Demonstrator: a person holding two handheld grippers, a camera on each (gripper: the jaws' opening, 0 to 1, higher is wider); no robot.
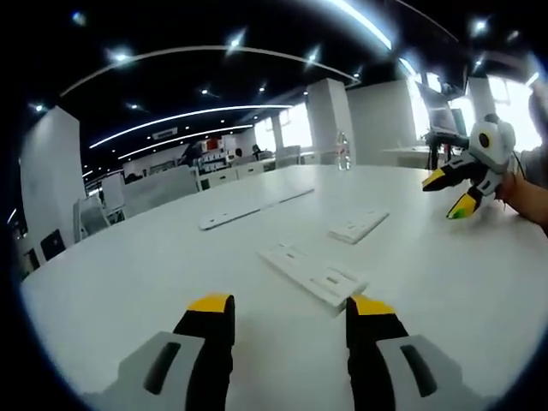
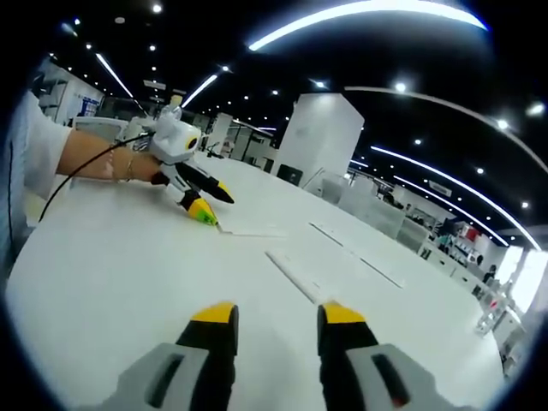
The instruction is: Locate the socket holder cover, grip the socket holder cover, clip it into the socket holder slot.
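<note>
Left gripper view: left gripper (image 1: 289,310) wide open, empty, over white table (image 1: 128,282). Socket holder (image 1: 314,273) just ahead, nearer one; socket holder cover (image 1: 359,226) farther right. Right gripper view: right gripper (image 2: 278,316) open, empty; long strip (image 2: 297,277) ahead. Nothing gripped yet, all steps left. No legible writing.

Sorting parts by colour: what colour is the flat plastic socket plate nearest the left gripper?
White; the flat rectangular plastic socket plate shows best in the left gripper view.
</note>
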